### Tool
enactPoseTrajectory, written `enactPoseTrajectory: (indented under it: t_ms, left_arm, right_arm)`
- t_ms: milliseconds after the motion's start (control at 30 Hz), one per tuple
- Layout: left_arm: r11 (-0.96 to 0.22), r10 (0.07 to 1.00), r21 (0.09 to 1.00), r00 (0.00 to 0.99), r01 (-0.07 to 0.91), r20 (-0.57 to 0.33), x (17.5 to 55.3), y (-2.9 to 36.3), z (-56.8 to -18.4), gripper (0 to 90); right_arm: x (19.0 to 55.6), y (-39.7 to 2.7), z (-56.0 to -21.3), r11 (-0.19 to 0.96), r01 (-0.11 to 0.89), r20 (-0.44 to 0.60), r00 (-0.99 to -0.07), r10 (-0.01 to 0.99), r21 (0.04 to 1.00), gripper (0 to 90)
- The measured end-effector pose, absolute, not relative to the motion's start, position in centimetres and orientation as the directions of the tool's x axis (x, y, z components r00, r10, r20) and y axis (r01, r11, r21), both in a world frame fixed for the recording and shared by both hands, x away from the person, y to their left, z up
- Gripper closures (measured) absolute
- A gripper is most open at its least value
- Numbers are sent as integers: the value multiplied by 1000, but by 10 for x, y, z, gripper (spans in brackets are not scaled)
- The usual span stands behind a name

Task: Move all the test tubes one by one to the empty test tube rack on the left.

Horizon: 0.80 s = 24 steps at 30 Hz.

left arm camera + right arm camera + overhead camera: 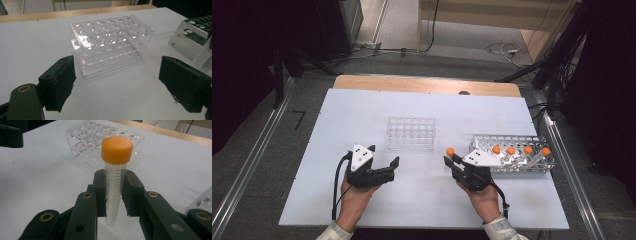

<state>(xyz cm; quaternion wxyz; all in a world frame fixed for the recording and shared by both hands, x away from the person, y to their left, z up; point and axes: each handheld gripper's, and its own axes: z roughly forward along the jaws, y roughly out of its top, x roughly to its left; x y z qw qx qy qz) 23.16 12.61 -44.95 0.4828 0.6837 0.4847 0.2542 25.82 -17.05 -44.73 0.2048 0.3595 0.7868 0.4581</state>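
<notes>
Right gripper (115,195): clamped on orange-capped tube (115,172), upright, right of clear rack (411,133)
Left gripper (117,82): jaws wide, nothing between, near clear rack
Metal rack (512,159): right of clear rack

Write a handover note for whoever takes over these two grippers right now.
Right gripper: shut on an orange-capped tube, held upright above the table, between the two racks.
Left gripper: open, holding nothing, pointed at the clear rack from nearby.
Clear rack: mid-table, every hole that can be seen is empty.
Metal rack: on the right, holding four more orange-capped tubes.
Done: one tube is out of the metal rack and in hand.
Left, probably: seat this tube in the clear rack, then move the other four, steadying the clear rack with the left gripper if needed.
</notes>
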Motion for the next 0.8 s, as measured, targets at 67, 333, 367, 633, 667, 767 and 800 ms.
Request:
enactPoseTrajectory:
  t_ms: [67, 333, 367, 633, 667, 767, 800]
  left_arm:
    - [-72, 896, 911, 428, 406, -120, 234, 119, -444, 181]
    - [-116, 834, 920, 540, 374, -115, 242, 87, -426, 323]
    - [-112, 827, 921, 549, 372, -121, 244, 84, -426, 323]
    - [-138, 788, 919, 603, 368, -123, 249, 67, -425, 447]
    - [-139, 785, 919, 606, 369, -125, 250, 66, -425, 487]
    - [-134, 778, 921, 614, 367, -132, 251, 67, -425, 523]
    - [-134, 775, 920, 617, 368, -134, 251, 66, -426, 542]
  right_arm:
    - [259, -164, -448, 328, 373, 6, -668, 744, 868, 720]
    - [264, -140, -451, 352, 359, 1, -702, 712, 864, 720]
    - [264, -140, -451, 352, 359, 1, -702, 712, 864, 720]
    - [264, -123, -452, 361, 349, 4, -724, 689, 865, 720]
    - [263, -120, -452, 362, 345, 4, -728, 685, 866, 720]
    - [265, -120, -451, 357, 350, 10, -727, 687, 866, 720]
    - [265, -120, -452, 356, 351, 12, -726, 688, 866, 720]
